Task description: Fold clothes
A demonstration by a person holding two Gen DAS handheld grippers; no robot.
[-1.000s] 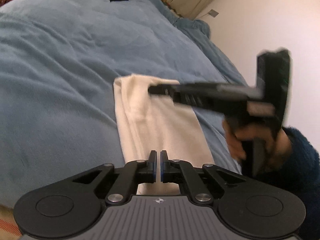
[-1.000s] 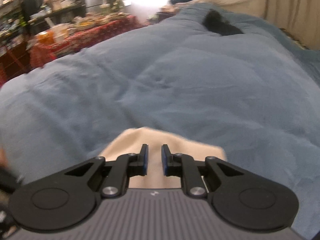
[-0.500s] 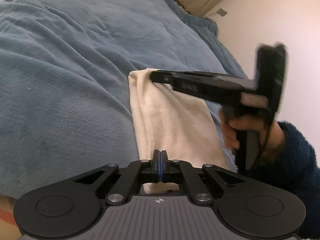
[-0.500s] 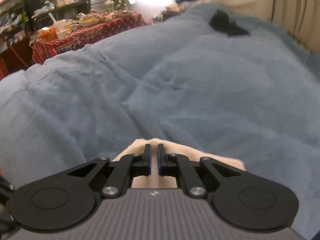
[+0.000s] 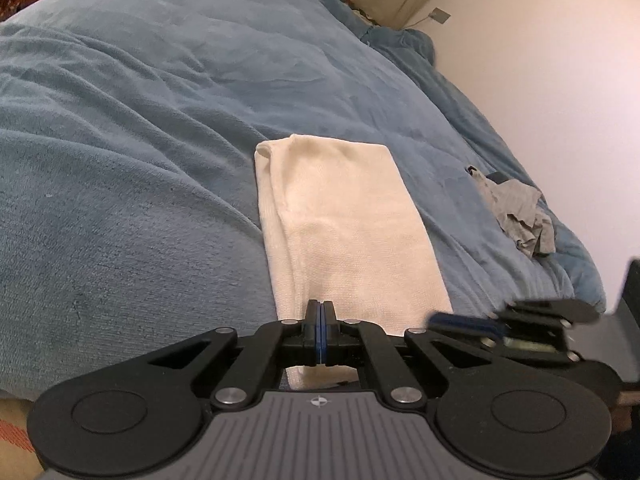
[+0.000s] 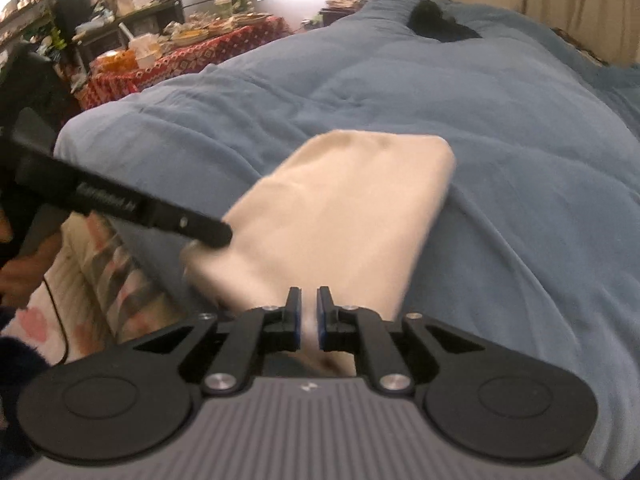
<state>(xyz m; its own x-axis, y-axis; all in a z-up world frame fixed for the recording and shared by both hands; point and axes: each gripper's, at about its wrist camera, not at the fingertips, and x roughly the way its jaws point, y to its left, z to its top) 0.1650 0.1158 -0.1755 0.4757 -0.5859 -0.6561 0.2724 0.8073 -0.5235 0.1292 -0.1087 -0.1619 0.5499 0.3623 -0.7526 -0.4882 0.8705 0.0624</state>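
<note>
Your left gripper (image 5: 321, 307) is pinching the near edge of the cream garment (image 5: 344, 224), its blue-lined fingers pressed flat together on the fabric, while the folded, finely knitted rectangle is stretching away ahead of the fingertips across the plush blue blanket (image 5: 120, 152). Your right gripper (image 6: 308, 300) is hovering over the same garment's near end with its black fingers standing a narrow slit apart; whether they are nipping cloth cannot be told. A crumpled grey cloth (image 5: 516, 210) is lying well to the right of the left fingers.
</note>
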